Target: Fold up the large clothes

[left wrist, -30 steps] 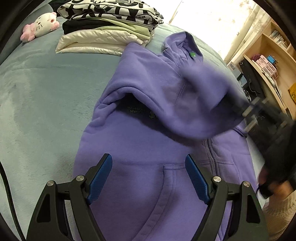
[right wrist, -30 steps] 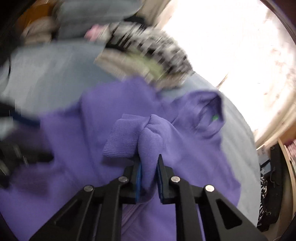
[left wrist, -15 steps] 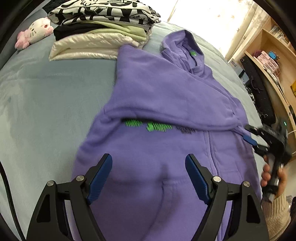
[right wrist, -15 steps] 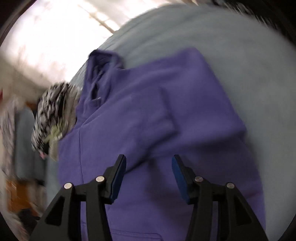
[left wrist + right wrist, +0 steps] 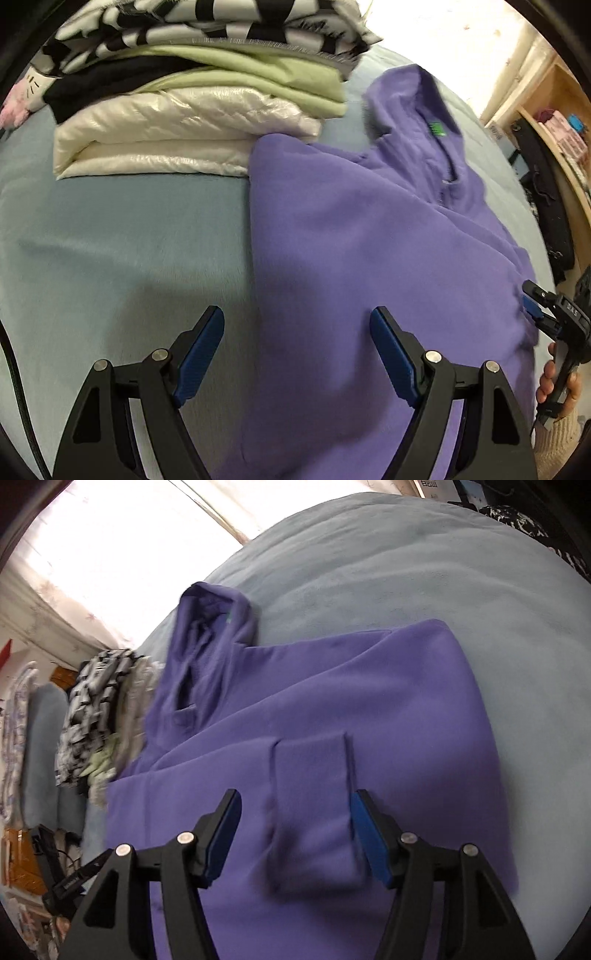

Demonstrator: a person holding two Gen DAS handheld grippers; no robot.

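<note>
With my right gripper (image 5: 295, 834) opening over the sleeve cuff (image 5: 314, 786) and gripping nothing, my left gripper (image 5: 297, 354) wide and empty, I should pinch the purple hoodie (image 5: 369, 258), lying flat on the bed (image 5: 110, 240), low at its side edge and fold evenly.

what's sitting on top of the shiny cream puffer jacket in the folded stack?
On the shiny cream puffer jacket: a pale green garment, a black layer, then a black-and-white patterned top. Anything between the layers is hidden.
</note>
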